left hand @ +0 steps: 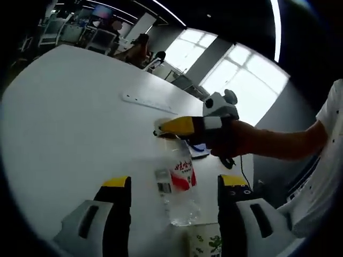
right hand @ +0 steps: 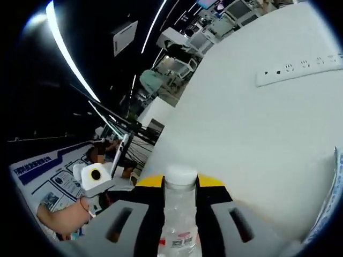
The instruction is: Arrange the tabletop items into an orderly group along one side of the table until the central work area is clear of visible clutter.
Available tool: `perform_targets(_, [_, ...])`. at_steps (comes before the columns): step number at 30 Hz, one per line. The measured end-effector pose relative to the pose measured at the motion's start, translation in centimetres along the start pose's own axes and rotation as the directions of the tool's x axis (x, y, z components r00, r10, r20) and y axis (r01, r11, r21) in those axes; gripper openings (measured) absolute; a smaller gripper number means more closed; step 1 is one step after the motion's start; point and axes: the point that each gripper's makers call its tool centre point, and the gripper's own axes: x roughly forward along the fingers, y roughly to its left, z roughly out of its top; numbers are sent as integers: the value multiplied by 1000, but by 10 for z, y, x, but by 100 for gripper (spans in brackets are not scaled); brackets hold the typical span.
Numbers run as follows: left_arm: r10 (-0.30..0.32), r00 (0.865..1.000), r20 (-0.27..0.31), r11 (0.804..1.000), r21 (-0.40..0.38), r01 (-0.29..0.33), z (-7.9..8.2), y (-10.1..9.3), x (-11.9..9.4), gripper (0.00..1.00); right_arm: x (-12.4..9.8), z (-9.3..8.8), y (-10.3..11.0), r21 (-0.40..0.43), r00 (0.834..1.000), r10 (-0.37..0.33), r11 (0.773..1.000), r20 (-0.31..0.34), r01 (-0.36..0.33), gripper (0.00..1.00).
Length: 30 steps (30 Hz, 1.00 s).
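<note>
A clear water bottle (left hand: pixel 179 182) with a red label stands on the white table (left hand: pixel 69 123). My right gripper (left hand: pixel 172 127) reaches in from the right on a person's arm, its yellow-tipped jaws shut on the bottle's neck just under the cap. In the right gripper view the bottle (right hand: pixel 180 214) rises between that gripper's (right hand: pixel 180 183) jaws, white cap on top. My left gripper (left hand: pixel 174 182) is open, its jaws wide apart on either side of the bottle and not touching it.
A paper cup (left hand: pixel 206 242) with a green leaf print stands close in front of the bottle. A white power strip (left hand: pixel 147 101) (right hand: pixel 300 69) lies farther out on the table. A blue-edged object (right hand: pixel 337 182) shows at the right. Desks and chairs stand beyond the table.
</note>
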Motion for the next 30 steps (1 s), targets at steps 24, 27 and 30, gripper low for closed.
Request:
perform_targets(24, [-167,978,-123,978,101,180,-10,-13,42,40,-12,6,33,-276,999,40,961,10,-35,18])
perform_targets(27, [-170,978,-124,971,145,188,-7,-16,44,40,-18,9,36,-328,999,31,945,29,-19,18])
perform_targets(30, [-169,977,-127,963,190,191,-3,-18,46,40,-23,12,41,-382,999,26,924,44,-7,18])
